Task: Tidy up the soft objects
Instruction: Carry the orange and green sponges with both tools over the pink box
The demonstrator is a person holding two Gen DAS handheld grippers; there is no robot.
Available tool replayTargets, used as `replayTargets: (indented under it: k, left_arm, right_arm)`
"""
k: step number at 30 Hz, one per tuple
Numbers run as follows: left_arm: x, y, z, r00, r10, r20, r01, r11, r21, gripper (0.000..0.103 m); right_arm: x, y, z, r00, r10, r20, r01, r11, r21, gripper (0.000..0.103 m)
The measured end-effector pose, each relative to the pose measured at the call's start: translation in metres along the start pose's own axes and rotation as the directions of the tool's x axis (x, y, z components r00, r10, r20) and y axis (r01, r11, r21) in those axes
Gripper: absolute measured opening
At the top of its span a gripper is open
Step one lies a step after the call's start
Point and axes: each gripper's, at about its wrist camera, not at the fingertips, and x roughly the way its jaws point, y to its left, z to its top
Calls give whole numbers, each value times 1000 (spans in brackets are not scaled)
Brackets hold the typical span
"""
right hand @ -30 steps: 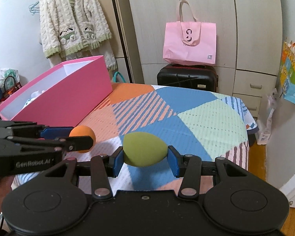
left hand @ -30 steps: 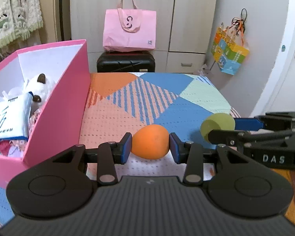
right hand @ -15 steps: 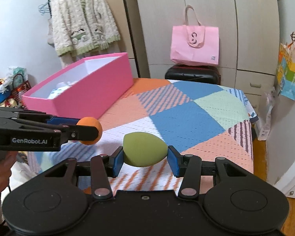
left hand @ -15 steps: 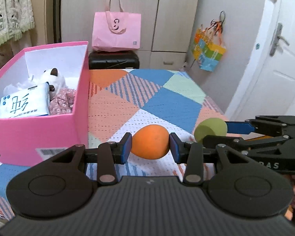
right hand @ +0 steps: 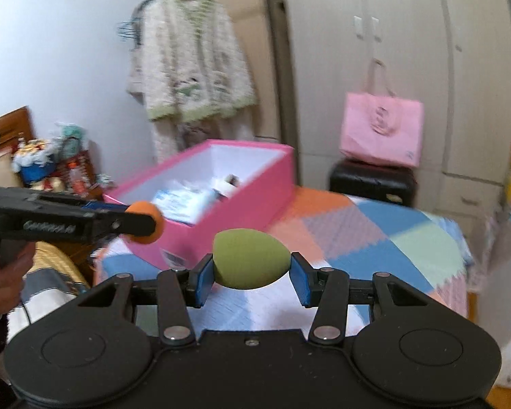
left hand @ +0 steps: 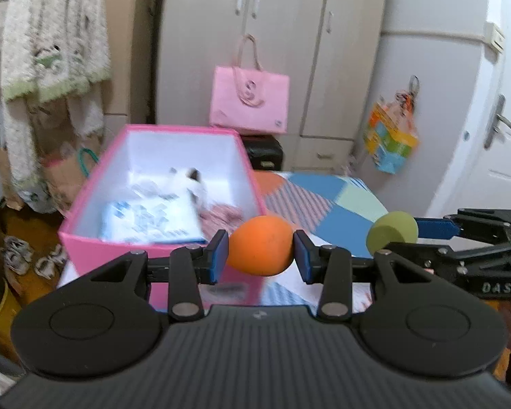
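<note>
Since the earlier frames both grippers have risen and swung toward the pink box [left hand: 160,238]: a second ago its side wall filled the left of the left wrist view, and now the open top is seen from above, ahead of the left gripper [left hand: 259,255].

The left gripper is closed on the orange sponge [left hand: 260,245], blue pads pressing its two ends, so the egg shape lies crosswise between the fingers. The right gripper [right hand: 250,274] likewise clamps the green sponge [right hand: 250,262], flat-cut end to the left and rounded tip to the right. Each sponge is held clear of the patchwork tablecloth [right hand: 408,238]. In my judgement, the end-on grip suits a soft, compressible item and leaves it free to drop once the pads part. The left-hand load is nearer the box, close to its front corner; the right-hand load trails beside it, over the cloth.

The box sits on the table's left portion and already holds a blue-and-white packet [left hand: 150,218], a plush toy [left hand: 187,180] and some pink fabric.

Limitations: both views are motion-blurred, so the packet's print and the toy's form cannot be read. Whether the orange sponge is over the rim or just short of it cannot be told. The gripper bodies hide the table's near edge.
</note>
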Motion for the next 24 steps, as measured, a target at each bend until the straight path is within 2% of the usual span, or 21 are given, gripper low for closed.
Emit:
replayTargets:
  k: [5,9,11,15,20,24]
  left_arm:
    - [15,28,11,1000,-4,-18,4,1000,-19,41]
    - [42,47,17,998,6,-59,-8,999,-38,41]
    - [56,58,25,996,7,-88,-11,999,-47,41]
    - [71,75,41,994,-5,-109,0,999,-49,41]
    - [98,86,61,992,26,-125,-28,1000,-11,41]
    - [126,97,69,982,19,-187,-22,1000,-16,41]
  right_arm:
    - [27,20,21,998,20,52,-18,999,-29,53]
    - [58,23,34,997,-16,75,18,999,-37,53]
    - [72,20,41,997,-42,65,44,999,-28,53]
    - [108,11,56,1000,-19,21,20,999,-28,53]
    - [147,14,66,1000,10,-17,-12,995,-103,53]
    - [177,17,74,998,-37,-59,26,983,-180,53]
